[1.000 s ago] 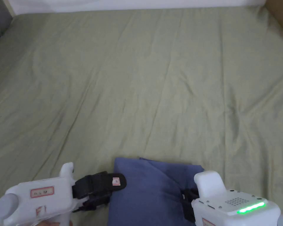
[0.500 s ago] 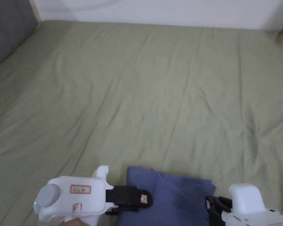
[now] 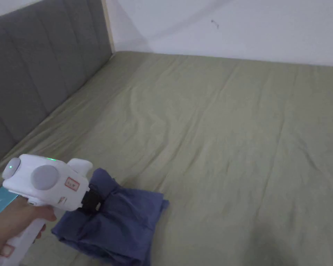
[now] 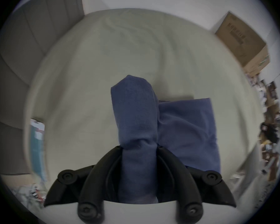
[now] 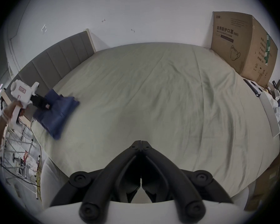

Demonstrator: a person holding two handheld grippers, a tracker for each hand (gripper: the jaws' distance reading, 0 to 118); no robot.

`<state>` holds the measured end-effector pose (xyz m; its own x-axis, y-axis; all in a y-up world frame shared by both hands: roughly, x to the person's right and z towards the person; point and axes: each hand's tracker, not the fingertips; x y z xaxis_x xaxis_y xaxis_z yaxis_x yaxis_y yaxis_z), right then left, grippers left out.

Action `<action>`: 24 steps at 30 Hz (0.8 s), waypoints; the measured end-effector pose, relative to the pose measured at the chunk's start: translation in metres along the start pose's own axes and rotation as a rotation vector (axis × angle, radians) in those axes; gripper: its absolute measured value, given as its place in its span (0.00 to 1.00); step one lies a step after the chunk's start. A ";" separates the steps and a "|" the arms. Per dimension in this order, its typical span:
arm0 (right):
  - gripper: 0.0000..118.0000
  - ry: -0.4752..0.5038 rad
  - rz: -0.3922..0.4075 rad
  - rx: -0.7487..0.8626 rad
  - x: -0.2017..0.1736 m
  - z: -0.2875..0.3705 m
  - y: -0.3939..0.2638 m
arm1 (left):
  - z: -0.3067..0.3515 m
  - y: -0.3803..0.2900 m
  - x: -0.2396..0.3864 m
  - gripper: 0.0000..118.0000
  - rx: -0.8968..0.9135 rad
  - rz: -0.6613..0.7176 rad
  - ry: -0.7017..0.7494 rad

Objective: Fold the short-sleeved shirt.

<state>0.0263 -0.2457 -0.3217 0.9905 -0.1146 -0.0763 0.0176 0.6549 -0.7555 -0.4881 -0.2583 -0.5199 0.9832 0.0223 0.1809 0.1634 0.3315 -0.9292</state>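
On the green bed sheet (image 3: 214, 114), near its corner by the grey headboard (image 3: 41, 79), lies the folded blue shirt (image 3: 124, 221), one edge bunched and clamped between the jaws of the left gripper (image 4: 138, 148). To set it down well, the person should probably lower the bundle flat before letting go, so the layers stay stacked. The right gripper (image 5: 141, 144) hangs over bare sheet, jaws pressed together on nothing.

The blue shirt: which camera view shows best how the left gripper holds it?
The left gripper view: there the left gripper has both jaws pressing a bunched fold of the blue shirt. The head view shows the shirt with the jaws mostly buried in cloth. The right gripper view shows it small and far off.
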 end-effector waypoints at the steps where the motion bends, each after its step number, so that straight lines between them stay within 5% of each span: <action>1: 0.00 -0.009 0.007 -0.016 -0.002 -0.002 -0.001 | -0.001 0.003 -0.009 0.18 0.001 0.021 0.052; 6: 0.00 -0.022 0.014 -0.030 -0.003 -0.001 0.001 | -0.008 0.010 -0.043 0.24 -0.008 0.009 0.248; 10: 0.00 -0.031 0.005 -0.025 -0.001 0.000 0.005 | -0.011 -0.001 -0.036 0.79 0.022 -0.004 0.359; 11: 0.00 -0.027 -0.003 -0.028 0.000 -0.001 0.006 | -0.009 -0.005 -0.035 0.85 0.037 0.005 0.383; 17: 0.00 0.003 0.003 -0.026 -0.001 0.000 0.006 | 0.042 -0.026 -0.012 0.86 0.227 0.192 0.212; 19: 0.00 0.015 -0.004 -0.017 0.000 0.001 0.007 | 0.061 -0.035 0.015 0.75 0.302 0.186 0.126; 20: 0.00 0.024 -0.009 -0.010 0.001 0.003 0.008 | 0.070 -0.039 0.032 0.59 0.360 0.176 0.106; 22: 0.00 0.037 -0.014 0.019 0.004 0.010 0.013 | 0.085 -0.044 0.063 0.09 0.420 0.155 0.119; 24: 0.00 0.041 -0.010 0.065 0.007 0.020 0.020 | 0.099 -0.051 0.098 0.02 0.505 0.123 0.118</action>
<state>0.0363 -0.2187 -0.3243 0.9837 -0.1514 -0.0965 0.0379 0.7008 -0.7124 -0.4085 -0.1794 -0.4225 0.9998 -0.0075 0.0161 0.0163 0.7465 -0.6652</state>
